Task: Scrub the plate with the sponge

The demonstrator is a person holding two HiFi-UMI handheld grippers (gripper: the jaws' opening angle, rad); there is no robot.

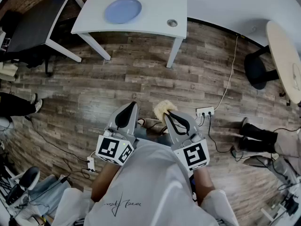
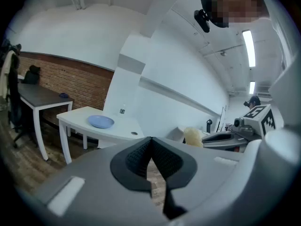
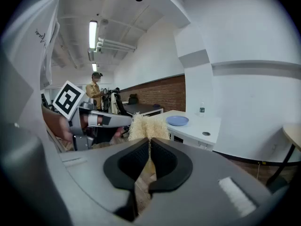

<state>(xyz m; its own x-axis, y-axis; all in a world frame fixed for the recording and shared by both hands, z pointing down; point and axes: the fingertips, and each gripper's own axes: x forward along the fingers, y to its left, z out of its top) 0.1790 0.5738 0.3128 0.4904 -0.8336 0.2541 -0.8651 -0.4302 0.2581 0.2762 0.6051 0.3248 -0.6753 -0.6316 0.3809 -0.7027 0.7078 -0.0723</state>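
A blue plate [image 1: 122, 10] lies on the white table [image 1: 160, 4], far from both grippers across the wood floor. My right gripper [image 1: 168, 113] is shut on a pale yellow sponge [image 1: 162, 108], whose fuzzy end sticks out past the jaw tips [image 3: 148, 127]. My left gripper [image 1: 133, 105] is held beside it at about the same height, shut with nothing between its pads [image 2: 150, 142]. From the left gripper view the plate [image 2: 100, 121] sits on the table ahead and the sponge [image 2: 193, 136] shows to the right. The right gripper view has the plate [image 3: 177, 120] ahead.
A dark desk [image 1: 28, 27] stands left of the white table, and a round pale table [image 1: 284, 55] with an office chair [image 1: 256, 67] is at right. A power strip [image 1: 205, 111] and cables lie on the floor. A small bottle [image 2: 122, 110] stands on the white table.
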